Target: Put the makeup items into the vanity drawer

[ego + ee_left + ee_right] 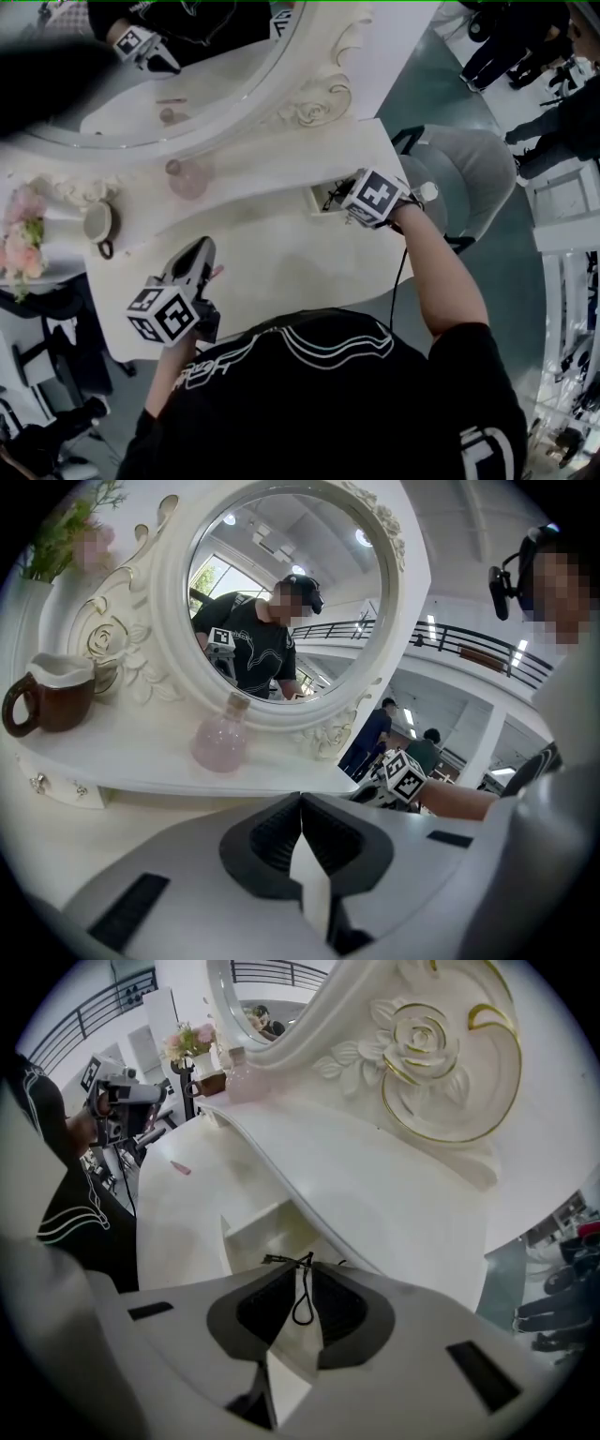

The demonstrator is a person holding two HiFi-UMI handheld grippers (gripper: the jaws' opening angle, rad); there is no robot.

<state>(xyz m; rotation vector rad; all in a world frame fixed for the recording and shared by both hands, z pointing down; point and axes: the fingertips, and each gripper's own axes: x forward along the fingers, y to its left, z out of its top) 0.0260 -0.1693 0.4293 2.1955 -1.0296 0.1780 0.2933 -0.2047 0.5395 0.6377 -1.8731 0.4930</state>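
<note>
A small drawer (322, 198) stands pulled out at the right of the white vanity top (272, 253); in the right gripper view the drawer (255, 1228) lies just beyond my jaws. My right gripper (341, 202) hangs over it, shut on a thin black makeup tool (302, 1290) with a wire loop, whose tip pokes out past the fingertips. My left gripper (201, 249) hovers over the front left of the table, shut (300, 801) with nothing in it. A small pink item (217, 273) lies on the table close to its tips, and also shows as a small pink item (180, 1167) far off in the right gripper view.
A pink round bottle (187, 178) and a brown mug (98, 223) stand on the raised shelf under the oval mirror (159, 75). Pink flowers (22, 234) are at the far left. A grey chair (473, 173) sits right of the vanity; people stand beyond.
</note>
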